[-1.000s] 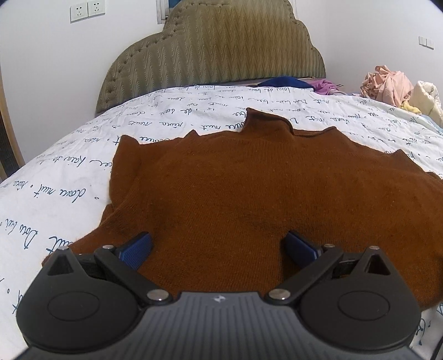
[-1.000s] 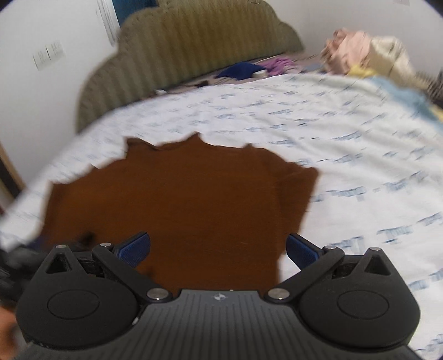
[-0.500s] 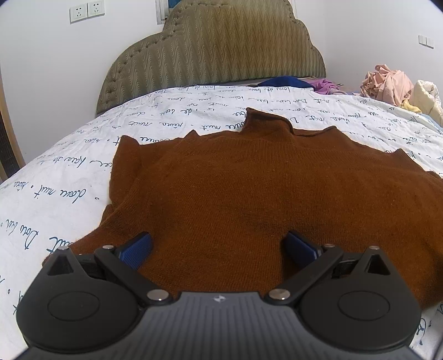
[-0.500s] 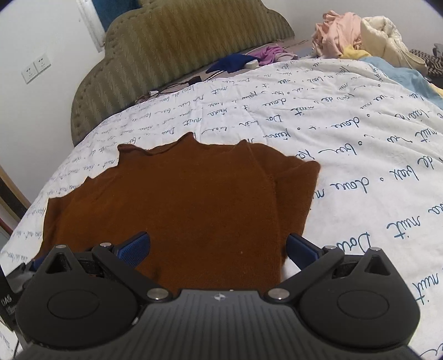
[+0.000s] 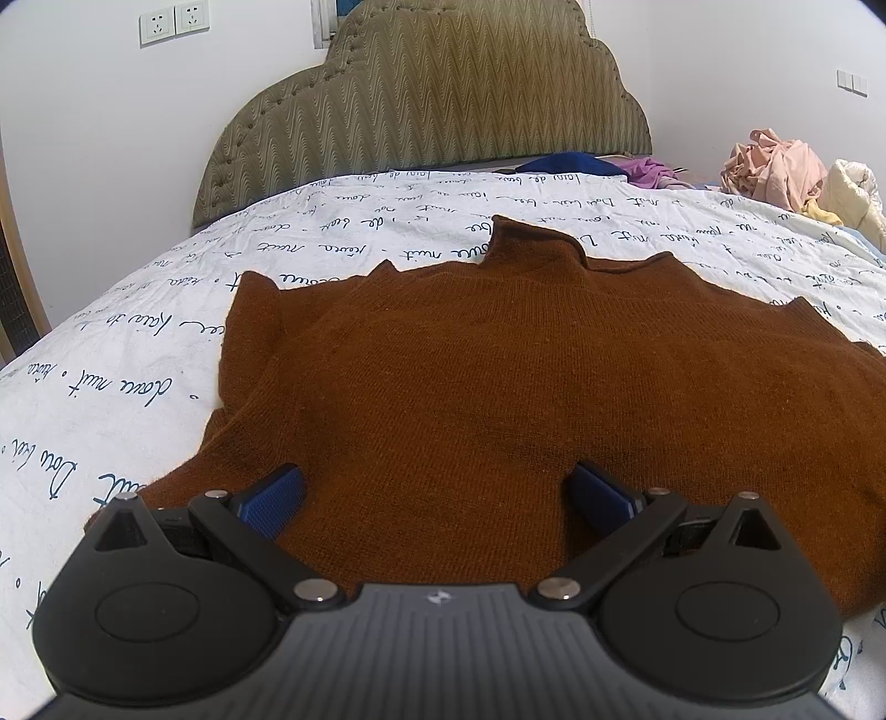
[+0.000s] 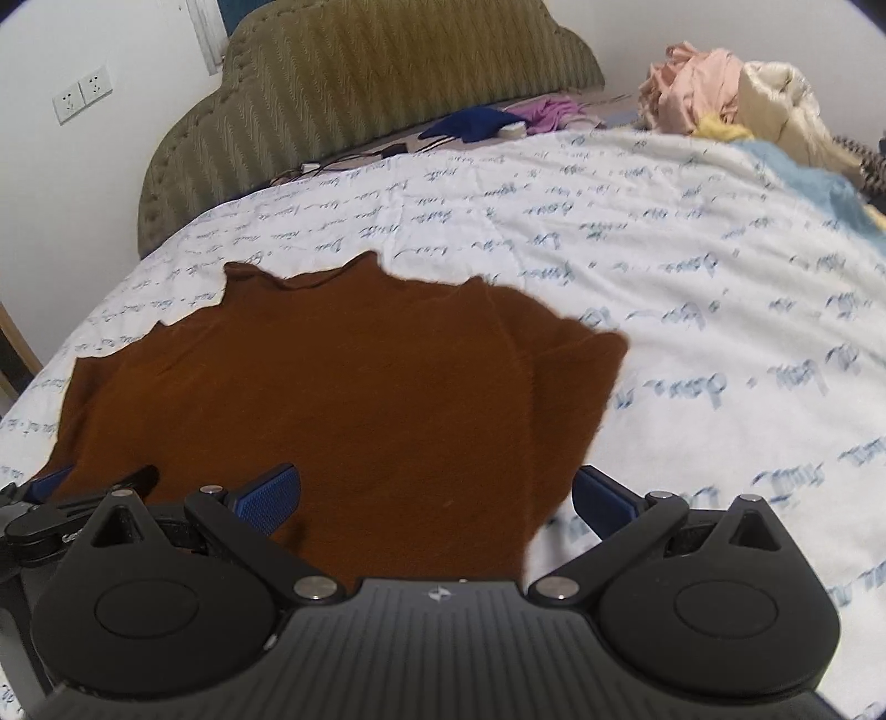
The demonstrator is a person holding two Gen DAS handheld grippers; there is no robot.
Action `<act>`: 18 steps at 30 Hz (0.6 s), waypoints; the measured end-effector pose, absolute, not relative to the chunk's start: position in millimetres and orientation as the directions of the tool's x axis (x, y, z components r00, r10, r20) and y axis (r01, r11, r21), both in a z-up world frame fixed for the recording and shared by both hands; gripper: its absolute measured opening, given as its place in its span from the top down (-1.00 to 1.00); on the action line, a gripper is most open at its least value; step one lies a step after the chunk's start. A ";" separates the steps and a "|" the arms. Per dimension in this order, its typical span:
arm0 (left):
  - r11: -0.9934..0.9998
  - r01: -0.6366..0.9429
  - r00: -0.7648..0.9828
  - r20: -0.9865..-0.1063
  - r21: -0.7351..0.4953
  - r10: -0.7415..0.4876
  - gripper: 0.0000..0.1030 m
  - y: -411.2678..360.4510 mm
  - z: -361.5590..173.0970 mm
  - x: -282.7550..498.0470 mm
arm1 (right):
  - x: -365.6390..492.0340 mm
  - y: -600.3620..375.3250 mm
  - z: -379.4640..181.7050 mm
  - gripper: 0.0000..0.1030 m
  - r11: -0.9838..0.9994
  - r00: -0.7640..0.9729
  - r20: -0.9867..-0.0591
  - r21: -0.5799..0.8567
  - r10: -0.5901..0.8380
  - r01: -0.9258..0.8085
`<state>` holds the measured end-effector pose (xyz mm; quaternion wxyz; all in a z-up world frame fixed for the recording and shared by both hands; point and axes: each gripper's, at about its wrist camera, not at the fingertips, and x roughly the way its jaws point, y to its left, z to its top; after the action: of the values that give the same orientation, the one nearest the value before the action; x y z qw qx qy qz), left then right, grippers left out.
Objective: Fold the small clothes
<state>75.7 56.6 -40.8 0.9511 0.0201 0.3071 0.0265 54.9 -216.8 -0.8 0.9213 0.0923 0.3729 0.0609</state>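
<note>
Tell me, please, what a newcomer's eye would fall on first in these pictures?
The brown sweater catches the eye first, spread flat on the white bedspread printed with blue handwriting, its collar toward the headboard. Both open claws, left and right, hover over its near edge. A heap of clothes sits at the far right corner.

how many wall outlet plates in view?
2. Both side by side on the white wall left of the headboard: left plate, right plate. Others may be outside the frame.
</note>
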 end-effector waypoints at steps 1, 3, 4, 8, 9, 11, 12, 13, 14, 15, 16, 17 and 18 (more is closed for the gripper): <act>0.998 -0.038 0.810 -0.583 0.054 0.063 -1.00 56.7 -40.8 75.7 | 54.0 -213.4 -1.7 -1.00 0.977 0.712 -0.679 0.207 0.182 -0.052; 0.998 -0.038 0.810 -0.583 0.054 0.063 -1.00 56.7 -40.8 75.7 | 52.5 -209.6 -3.2 -1.00 0.979 0.715 -0.675 0.188 0.183 -0.073; 0.998 -0.038 0.810 -0.583 0.054 0.063 -1.00 56.5 -40.7 75.8 | 53.7 -208.9 -4.4 -1.00 0.980 0.716 -0.675 0.182 0.180 -0.075; 0.998 -0.038 0.810 -0.583 0.054 0.063 -1.00 56.4 -40.6 75.8 | 61.3 -215.1 -8.7 -1.00 0.967 0.706 -0.681 0.254 0.194 -0.021; 0.998 -0.038 0.810 -0.583 0.055 0.063 -1.00 56.8 -40.9 75.6 | 60.1 -217.6 -8.1 -1.00 0.960 0.712 -0.671 0.280 0.204 -0.012; 0.998 -0.038 0.810 -0.583 0.054 0.063 -1.00 57.0 -40.9 75.7 | 57.8 -220.7 -7.0 -1.00 0.956 0.720 -0.662 0.294 0.208 -0.005; 0.998 -0.038 0.810 -0.583 0.054 0.062 -1.00 56.5 -40.6 75.8 | 57.4 -221.5 -7.4 -1.00 0.958 0.720 -0.664 0.287 0.201 -0.002; 0.998 -0.038 0.810 -0.583 0.054 0.063 -1.00 56.7 -40.7 75.7 | 56.6 -221.6 -7.4 -1.00 0.961 0.721 -0.667 0.275 0.188 0.003; 0.998 -0.038 0.810 -0.583 0.054 0.063 -1.00 56.9 -40.8 75.6 | 56.6 -222.0 -7.6 -1.00 0.965 0.723 -0.668 0.263 0.178 0.005; 0.998 -0.038 0.810 -0.583 0.054 0.063 -1.00 56.9 -40.9 75.6 | 56.9 -222.2 -7.8 -1.00 0.967 0.723 -0.669 0.253 0.172 0.004; 0.998 -0.038 0.810 -0.583 0.054 0.063 -1.00 56.7 -40.7 75.7 | 57.4 -222.7 -7.9 -1.00 0.970 0.725 -0.669 0.245 0.164 0.006; 0.998 -0.038 0.810 -0.583 0.054 0.063 -1.00 56.4 -40.6 75.8 | 57.7 -223.2 -7.9 -1.00 0.971 0.730 -0.665 0.239 0.155 0.012; 0.998 -0.038 0.810 -0.583 0.054 0.063 -1.00 56.4 -40.5 75.7 | 58.3 -223.9 -7.8 -1.00 0.971 0.736 -0.660 0.239 0.149 0.018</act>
<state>75.8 56.4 -40.5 0.9510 0.0200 0.3073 0.0266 58.3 -223.9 -7.8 0.9245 0.1153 0.3616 0.0356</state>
